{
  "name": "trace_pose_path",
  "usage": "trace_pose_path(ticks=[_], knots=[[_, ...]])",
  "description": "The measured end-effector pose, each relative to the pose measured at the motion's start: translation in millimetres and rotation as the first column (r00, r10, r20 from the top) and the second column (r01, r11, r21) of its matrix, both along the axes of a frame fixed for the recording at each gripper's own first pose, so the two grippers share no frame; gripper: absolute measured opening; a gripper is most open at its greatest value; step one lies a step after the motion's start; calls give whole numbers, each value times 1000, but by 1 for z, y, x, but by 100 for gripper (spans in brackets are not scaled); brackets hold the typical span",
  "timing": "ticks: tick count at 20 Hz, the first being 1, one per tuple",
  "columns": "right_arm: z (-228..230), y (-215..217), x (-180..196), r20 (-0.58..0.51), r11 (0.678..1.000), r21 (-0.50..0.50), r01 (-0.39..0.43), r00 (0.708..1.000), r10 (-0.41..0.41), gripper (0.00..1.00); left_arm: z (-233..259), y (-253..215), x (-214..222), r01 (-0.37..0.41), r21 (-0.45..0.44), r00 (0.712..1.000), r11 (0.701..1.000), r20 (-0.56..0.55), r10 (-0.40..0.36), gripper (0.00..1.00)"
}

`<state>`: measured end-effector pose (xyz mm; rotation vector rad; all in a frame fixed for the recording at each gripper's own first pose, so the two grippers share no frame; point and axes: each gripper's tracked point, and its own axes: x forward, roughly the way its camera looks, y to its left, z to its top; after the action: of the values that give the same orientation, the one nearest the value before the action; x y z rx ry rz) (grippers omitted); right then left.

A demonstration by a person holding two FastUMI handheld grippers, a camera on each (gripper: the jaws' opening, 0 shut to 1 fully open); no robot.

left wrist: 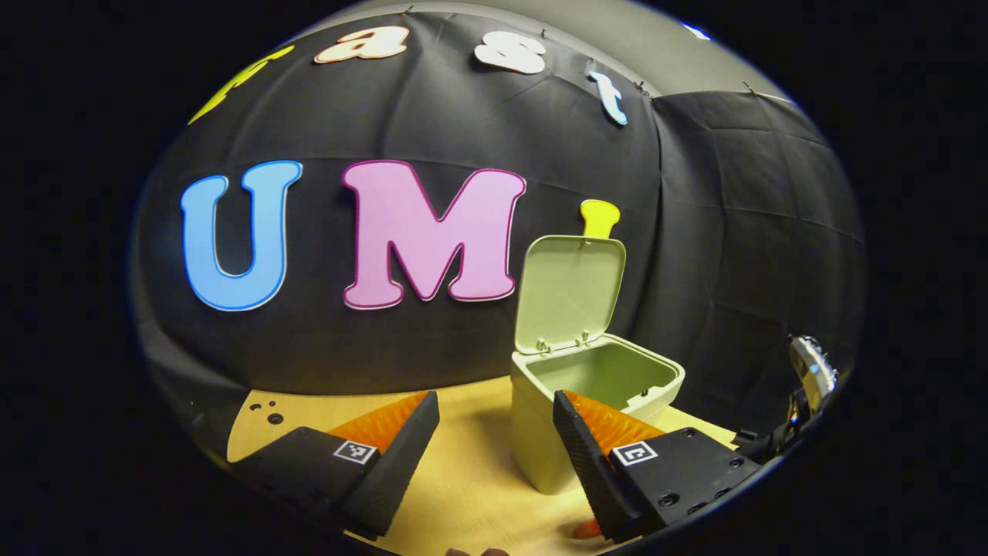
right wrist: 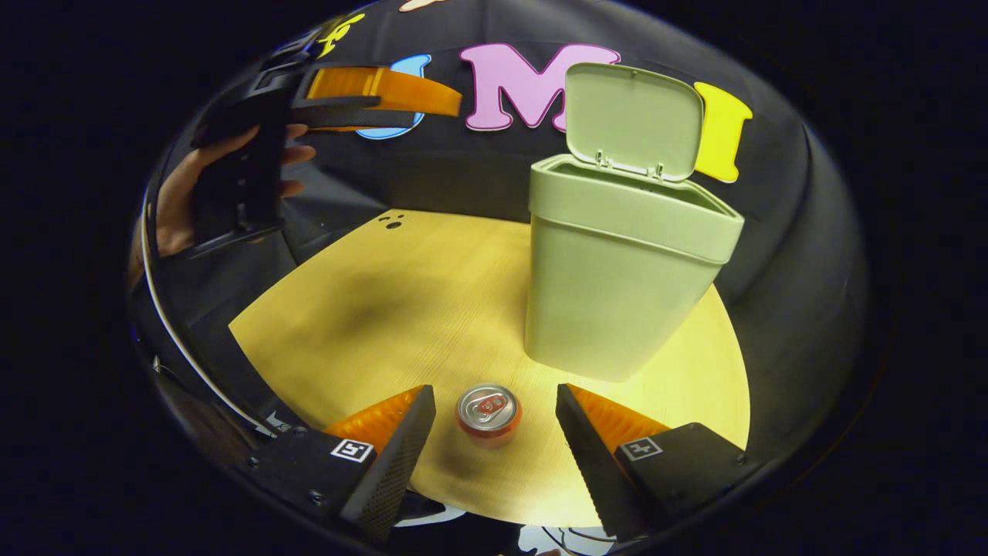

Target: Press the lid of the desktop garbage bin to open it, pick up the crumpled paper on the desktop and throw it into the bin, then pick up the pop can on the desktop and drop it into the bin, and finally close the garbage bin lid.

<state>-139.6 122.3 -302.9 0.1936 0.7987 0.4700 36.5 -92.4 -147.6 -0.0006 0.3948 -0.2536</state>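
Observation:
The pale green bin stands on the wooden table with its lid swung up and open. A red pop can stands upright on the table in front of the bin, between the fingers of my open right gripper, which do not touch it. In the left gripper view the bin sits close ahead on the right, its lid upright and its inside partly visible. My left gripper is open and holds nothing, with its right finger in front of the bin's rim.
The round wooden table has bare room left of the bin, and small holes near its far edge. A hand holds the left gripper high at the upper left. The right gripper shows at the far right.

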Motion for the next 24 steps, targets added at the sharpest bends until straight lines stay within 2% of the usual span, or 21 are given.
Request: trace_pose_path(ticks=[8,15,16,17,18,21,24], knots=[[-50,22,-8,-83,995,-43,-86,993,82,99,-12,62,-39,-104,32,993,994,-53,105,95],[-76,29,-7,-133,991,-76,-112,986,101,99,-18,78,-44,-131,36,989,991,-68,133,95],[-78,25,-8,-143,991,-87,-104,985,91,96,-17,77,-44,-128,34,989,991,-66,130,95],[-78,24,-7,-145,992,-82,-97,986,84,80,-17,77,-44,-126,35,990,991,-64,128,95],[-77,24,-8,-148,993,-76,-95,986,83,83,-17,75,-43,-124,35,990,992,-65,126,95],[-70,19,-7,-134,993,-78,-93,988,82,83,-20,72,-43,-122,27,990,992,-71,124,95],[-43,11,3,-95,995,-62,-79,993,73,83,-20,67,-43,-113,27,991,993,-73,114,95]])
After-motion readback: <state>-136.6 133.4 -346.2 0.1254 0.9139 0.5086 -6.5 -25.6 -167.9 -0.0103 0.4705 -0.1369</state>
